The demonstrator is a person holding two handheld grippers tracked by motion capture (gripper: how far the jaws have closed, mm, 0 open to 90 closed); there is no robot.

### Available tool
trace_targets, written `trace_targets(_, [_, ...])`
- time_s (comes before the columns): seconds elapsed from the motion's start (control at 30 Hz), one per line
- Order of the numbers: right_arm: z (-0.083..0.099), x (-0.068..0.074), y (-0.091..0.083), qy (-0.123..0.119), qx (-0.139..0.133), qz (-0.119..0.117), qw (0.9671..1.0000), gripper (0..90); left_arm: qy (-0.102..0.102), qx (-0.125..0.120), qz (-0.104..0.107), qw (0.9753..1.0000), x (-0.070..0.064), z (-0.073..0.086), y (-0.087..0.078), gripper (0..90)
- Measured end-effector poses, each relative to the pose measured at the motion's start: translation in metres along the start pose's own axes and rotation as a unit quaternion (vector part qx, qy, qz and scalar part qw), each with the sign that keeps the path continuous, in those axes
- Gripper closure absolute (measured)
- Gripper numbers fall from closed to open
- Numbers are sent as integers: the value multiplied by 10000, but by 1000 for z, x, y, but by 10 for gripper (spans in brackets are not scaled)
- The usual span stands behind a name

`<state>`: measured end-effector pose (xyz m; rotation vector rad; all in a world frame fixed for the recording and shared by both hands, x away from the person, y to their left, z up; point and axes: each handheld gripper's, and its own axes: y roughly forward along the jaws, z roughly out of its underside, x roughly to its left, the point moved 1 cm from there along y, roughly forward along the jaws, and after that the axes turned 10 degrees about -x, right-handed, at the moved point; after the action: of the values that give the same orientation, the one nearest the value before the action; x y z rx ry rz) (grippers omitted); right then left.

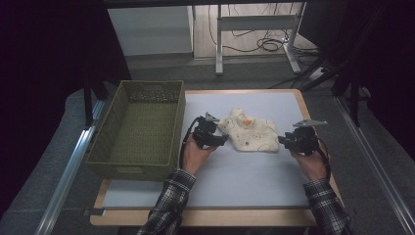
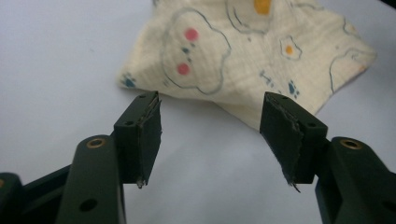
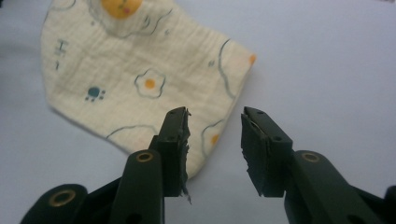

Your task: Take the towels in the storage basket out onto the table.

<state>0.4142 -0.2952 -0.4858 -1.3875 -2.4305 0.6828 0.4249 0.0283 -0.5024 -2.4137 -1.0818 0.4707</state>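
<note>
A cream cloth (image 1: 248, 131) printed with bears, fried eggs and paw marks lies crumpled on the pale table mat, between both grippers. My left gripper (image 1: 222, 139) is at the cloth's left corner, jaws wide apart. In the left gripper view the cloth (image 2: 243, 51) lies just beyond the open left gripper (image 2: 212, 133), nothing between the pads. My right gripper (image 1: 281, 140) is at the cloth's right corner. In the right gripper view the right gripper (image 3: 215, 140) stands open over the cloth's (image 3: 140, 74) near corner, one finger (image 3: 175, 140) above the fabric edge.
A green woven basket (image 1: 110, 147) stands at the table's left side, nothing visible inside. The pale mat (image 1: 235, 181) has free room in front of the cloth. Desk legs and cables lie on the floor beyond the table.
</note>
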Motion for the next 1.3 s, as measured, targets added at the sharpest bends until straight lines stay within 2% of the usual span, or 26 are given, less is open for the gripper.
trace_targets(0.07, [3,1,3,12,26,-38,10000,582,70,47,6,10000,-4,2,4,375])
trace_targets(0.13, [13,5,13,35,158,-74,9998,527,125,87,27,9999,-11,6,10,363])
trace_targets(0.23, [20,7,23,61,279,-108,9995,517,183,124,90,9997,-15,10,15,362])
trace_targets(0.27, [22,9,26,48,323,-108,9994,529,209,138,80,9997,-16,11,16,363])
trace_targets(0.33, [27,12,31,-47,438,-107,9990,701,233,158,80,9996,-17,15,17,363])
trace_targets(0.37, [27,12,31,-47,438,-107,9990,701,233,158,80,9996,-17,15,17,365])
trace_targets(0.4, [27,16,30,26,362,-281,9989,849,257,181,78,9995,-17,17,17,368])
trace_targets(0.43, [27,17,29,-8,365,-249,9990,856,257,181,78,9995,-17,17,17,370])
trace_targets(0.47, [25,19,27,-144,359,-165,9991,862,283,179,75,9994,-16,18,16,375])
trace_targets(0.53, [20,16,18,-91,185,-154,9997,863,304,161,49,9994,-15,17,17,385])
trace_targets(0.57, [20,16,18,-91,185,-154,9997,863,304,161,49,9994,-15,17,17,392])
trace_targets(0.6, [13,9,7,-52,38,-27,10000,862,307,137,48,9994,-15,15,19,396])
trace_targets(0.63, [11,6,3,-41,8,23,10000,862,331,138,34,9994,-16,14,21,397])
trace_targets(0.7, [8,-5,-7,24,0,181,9998,861,353,147,-7,9993,-17,12,26,402])
trace_targets(0.8, [9,-14,-11,82,32,260,9996,853,333,132,-10,9994,-18,10,33,397])
trace_targets(0.83, [12,-19,-13,122,127,312,9994,816,363,122,-92,9992,-18,9,38,385])
trace_targets(0.9, [15,-20,-14,143,90,344,9993,764,369,132,-132,9991,-16,8,41,377])
trace_targets(1.07, [11,-4,-11,91,6,44,9999,682,312,127,-182,9993,-8,7,37,375])
trace_targets(1.1, [11,-4,-11,91,6,44,9999,682,312,127,-182,9993,-8,7,37,375])
trace_targets(1.13, [6,7,-4,59,-15,-199,9998,664,299,113,-189,9993,-7,7,32,374])
trace_targets(1.17, [4,13,0,55,-35,-327,9994,657,268,95,-195,9994,-6,8,31,373])
trace_targets(1.2, [4,13,0,55,-35,-327,9994,657,268,95,-195,9994,-6,8,31,368])
trace_targets(1.23, [0,28,12,46,-32,-602,9982,632,250,95,-182,9995,-6,9,28,360])
trace_targets(1.27, [-2,36,19,27,-18,-727,9973,618,237,96,-186,9995,-5,11,25,354])
trace_targets(1.3, [-2,36,19,27,-18,-727,9973,618,237,96,-186,9995,-5,11,25,349])
